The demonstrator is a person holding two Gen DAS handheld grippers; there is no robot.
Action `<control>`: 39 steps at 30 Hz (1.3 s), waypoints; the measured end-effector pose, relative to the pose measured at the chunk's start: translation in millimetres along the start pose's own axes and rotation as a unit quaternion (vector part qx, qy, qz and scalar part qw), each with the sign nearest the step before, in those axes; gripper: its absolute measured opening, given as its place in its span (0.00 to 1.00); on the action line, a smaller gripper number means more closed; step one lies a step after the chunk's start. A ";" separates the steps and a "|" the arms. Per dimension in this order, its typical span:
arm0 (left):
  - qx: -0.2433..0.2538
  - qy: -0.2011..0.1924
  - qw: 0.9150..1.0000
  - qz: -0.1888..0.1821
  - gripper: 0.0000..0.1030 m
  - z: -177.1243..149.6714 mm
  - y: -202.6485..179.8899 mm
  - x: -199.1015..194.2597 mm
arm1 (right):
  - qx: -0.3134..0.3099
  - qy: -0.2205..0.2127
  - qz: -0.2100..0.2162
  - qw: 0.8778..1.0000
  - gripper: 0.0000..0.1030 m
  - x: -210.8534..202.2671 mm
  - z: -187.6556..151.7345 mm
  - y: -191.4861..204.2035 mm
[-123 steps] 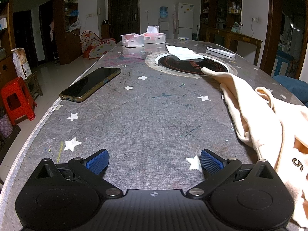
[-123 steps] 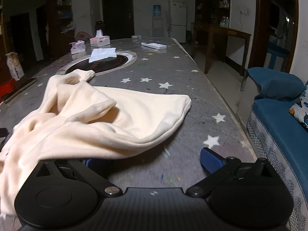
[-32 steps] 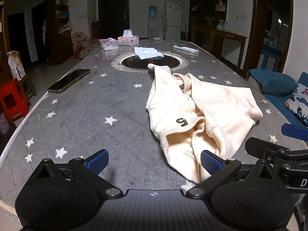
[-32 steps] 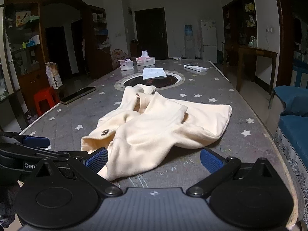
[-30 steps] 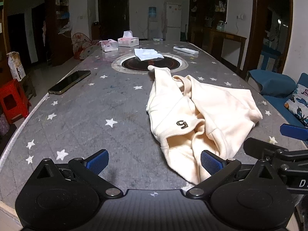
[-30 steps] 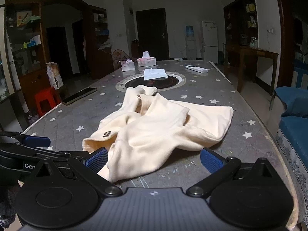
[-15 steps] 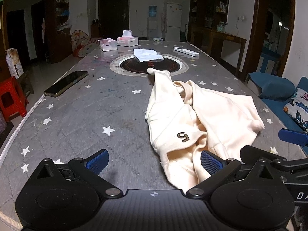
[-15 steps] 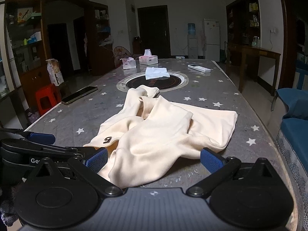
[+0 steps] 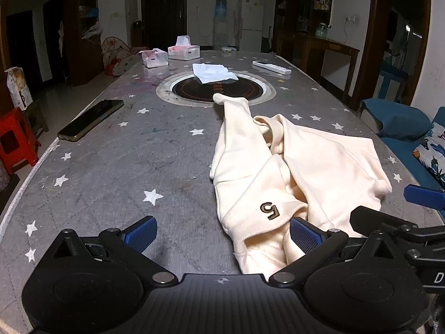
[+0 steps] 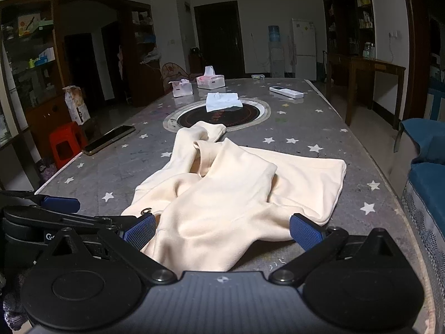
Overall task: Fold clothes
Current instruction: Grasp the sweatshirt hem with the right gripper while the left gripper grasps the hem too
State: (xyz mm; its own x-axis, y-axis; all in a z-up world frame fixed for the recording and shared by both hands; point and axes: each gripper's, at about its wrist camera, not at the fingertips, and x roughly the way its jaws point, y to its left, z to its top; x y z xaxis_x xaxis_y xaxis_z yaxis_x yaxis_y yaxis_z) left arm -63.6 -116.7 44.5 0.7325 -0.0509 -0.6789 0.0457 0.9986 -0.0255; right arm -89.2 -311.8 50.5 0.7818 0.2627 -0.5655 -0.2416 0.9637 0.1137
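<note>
Compared with about four seconds back, both grippers have been pulled back and lifted, so the whole table (image 9: pixel 116 167) and the full cream sweatshirt (image 9: pixel 306 161) are now taken in instead of just a corner of it. The sweatshirt is found crumpled at roughly 1 o'clock in the left view and dead ahead at 12 in the right view (image 10: pixel 236 194), one sleeve stretched toward the round hob inset (image 9: pixel 217 90), the "5" patch (image 9: pixel 269 211) turned up near the hem. It looks soft, thick-ish and floppy, not slippery; hem corners or shoulders would probably be the best places to be grabbed. The phone (image 9: pixel 90 119) is seen at 10 o'clock. The left gripper (image 9: pixel 222 235) and right gripper (image 10: pixel 222 231) are both spread wide, nothing held.
</note>
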 end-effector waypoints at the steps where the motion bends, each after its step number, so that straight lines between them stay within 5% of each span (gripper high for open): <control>1: 0.000 0.002 1.000 -0.001 1.00 0.4 -0.5 1.2 | 0.002 0.001 0.000 1.000 1.00 0.8 0.3 -0.9; 18: 0.014 0.007 1.000 -0.004 1.00 22.7 -4.1 25.0 | 0.041 0.006 0.000 0.999 0.99 21.6 17.2 -20.2; 29: 0.023 0.003 0.999 -0.023 0.99 43.5 -2.1 48.2 | 0.033 0.016 0.008 0.999 0.85 51.4 35.9 -24.4; 39: 0.028 0.006 0.999 -0.030 0.86 67.8 2.4 75.7 | 0.019 0.035 0.025 0.999 0.72 93.2 62.5 -32.3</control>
State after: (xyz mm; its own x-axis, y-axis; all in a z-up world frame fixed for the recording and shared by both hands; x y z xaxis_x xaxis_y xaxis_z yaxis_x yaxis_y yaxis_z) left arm 38.1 -118.9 42.8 0.7186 -0.1097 -0.6867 0.1276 0.9915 -0.0249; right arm 27.3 -315.5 45.2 0.7263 0.3079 -0.6146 -0.2567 0.9509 0.1730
